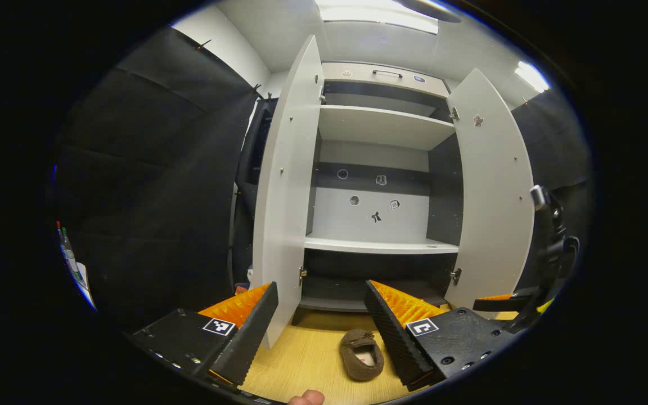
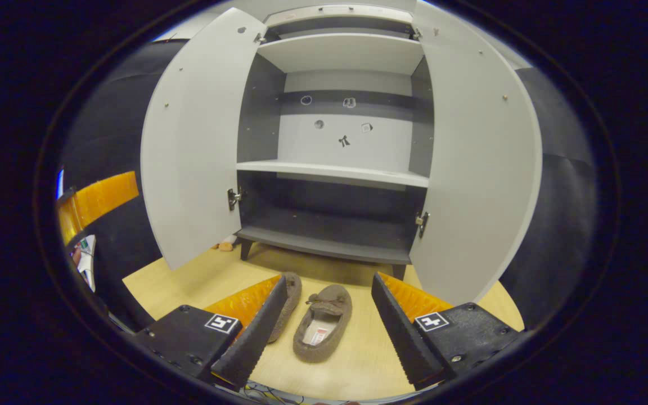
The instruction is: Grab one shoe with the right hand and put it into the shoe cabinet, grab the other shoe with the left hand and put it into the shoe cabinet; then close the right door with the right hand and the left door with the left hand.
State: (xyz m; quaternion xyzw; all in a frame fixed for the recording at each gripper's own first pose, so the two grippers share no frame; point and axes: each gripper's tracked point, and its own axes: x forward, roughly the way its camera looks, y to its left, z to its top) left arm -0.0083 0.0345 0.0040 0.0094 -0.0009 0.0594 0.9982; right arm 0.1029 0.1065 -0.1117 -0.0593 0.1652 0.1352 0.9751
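The grey shoe cabinet point(image 2: 329, 171) stands ahead with its left door point(image 2: 194, 140) and right door point(image 2: 476, 157) swung wide; its shelves are bare. Two brown slippers lie on the wooden floor in front of it. One slipper point(image 2: 324, 329) sits between the fingers of my open right gripper point(image 2: 328, 278), below them. The second slipper point(image 2: 289, 304) is half hidden behind that gripper's left finger. In the left gripper view one slipper point(image 1: 361, 354) lies low, beside the right finger of my open left gripper point(image 1: 320, 284). The cabinet point(image 1: 380, 244) rises beyond it.
The right gripper point(image 1: 504, 304) and its handle show at the right edge of the left gripper view. A small tan object point(image 2: 225, 246) lies by the cabinet's left foot. Bottles point(image 1: 68, 253) stand at the far left. Black cloth walls flank the cabinet.
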